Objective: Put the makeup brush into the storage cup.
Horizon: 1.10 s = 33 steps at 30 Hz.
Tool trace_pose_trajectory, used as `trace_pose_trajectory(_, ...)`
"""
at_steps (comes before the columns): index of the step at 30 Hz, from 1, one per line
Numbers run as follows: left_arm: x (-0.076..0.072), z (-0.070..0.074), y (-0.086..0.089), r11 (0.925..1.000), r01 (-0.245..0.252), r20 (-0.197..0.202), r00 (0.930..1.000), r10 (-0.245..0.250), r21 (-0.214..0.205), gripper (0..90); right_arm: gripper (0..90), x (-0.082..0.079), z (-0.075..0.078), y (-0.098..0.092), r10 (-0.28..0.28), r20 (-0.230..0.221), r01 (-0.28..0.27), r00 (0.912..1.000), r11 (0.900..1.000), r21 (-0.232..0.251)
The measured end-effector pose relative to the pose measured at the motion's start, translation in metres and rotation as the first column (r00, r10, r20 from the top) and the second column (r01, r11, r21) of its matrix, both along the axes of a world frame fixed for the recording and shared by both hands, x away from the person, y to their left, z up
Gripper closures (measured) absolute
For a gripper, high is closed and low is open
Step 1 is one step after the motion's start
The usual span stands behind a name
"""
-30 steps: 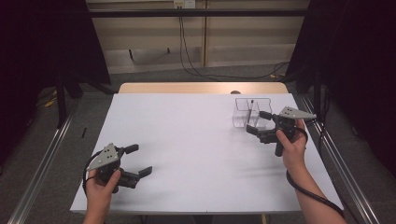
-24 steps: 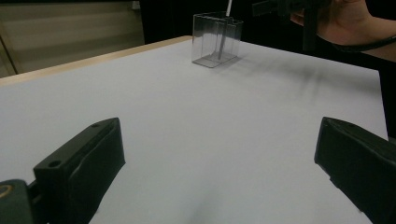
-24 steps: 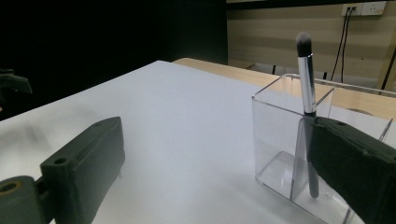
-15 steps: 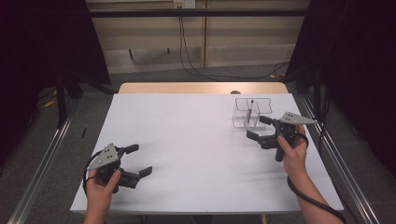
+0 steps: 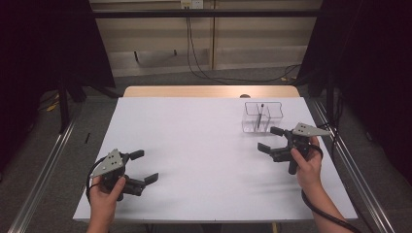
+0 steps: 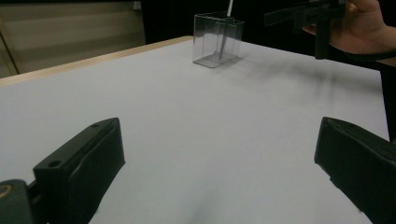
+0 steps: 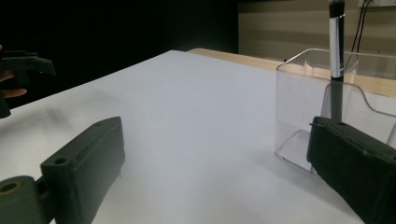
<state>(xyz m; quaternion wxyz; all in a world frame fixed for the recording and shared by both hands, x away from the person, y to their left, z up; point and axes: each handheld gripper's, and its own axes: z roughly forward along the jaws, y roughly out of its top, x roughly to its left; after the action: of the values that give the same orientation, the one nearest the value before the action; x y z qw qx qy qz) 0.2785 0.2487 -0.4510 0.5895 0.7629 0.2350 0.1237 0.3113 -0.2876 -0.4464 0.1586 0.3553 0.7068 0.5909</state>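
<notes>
Your left gripper (image 5: pixel 144 166) sits at the lower left of the high view, jaws spread wide with only bare white table (image 5: pixel 194 145) between them. Your right gripper (image 5: pixel 270 139) is at the right of that view, a little higher in the frame, jaws also spread and closed on nothing. That makes two grippers, one in each of your hands. Farther up, just above the right gripper in the high view, stands one clear container (image 5: pixel 262 116) with an inner wall that splits it into compartments. One pen (image 5: pixel 260 114) stands nearly upright inside it, beside that wall. In the right gripper view the container (image 7: pixel 303 107) is at the right of the frame, partly behind the right-hand jaw, and the pen (image 7: pixel 336 42) shows a silvery barrel with a dark top rising above the rim. In the left gripper view the container (image 6: pixel 217 39) is small at the upper middle of the frame.
</notes>
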Motion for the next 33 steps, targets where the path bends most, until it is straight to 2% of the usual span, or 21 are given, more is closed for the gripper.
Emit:
trace_pose_trajectory(5,0.0,0.0,0.0,0.9999,0.004,0.0,1.0,-0.004,0.011,1.4,4.0,-0.005,-0.005,-0.001,0.005,-0.013,-0.005,0.9999,0.9999,-0.015)
trace_pose_trajectory(7,0.0,0.0,0.0,1.0,-0.001,0.001,1.0,0.001,0.0,1.4,4.1,-0.007,-0.006,-0.002,0.009,-0.009,-0.009,0.9999,0.9998,-0.017)
trace_pose_trajectory(33,0.002,0.001,0.001,1.0,0.003,0.006,1.0,-0.003,0.009,1.4,4.5,-0.032,-0.012,-0.011,0.024,-0.024,-0.025,0.9994,0.9985,-0.048)
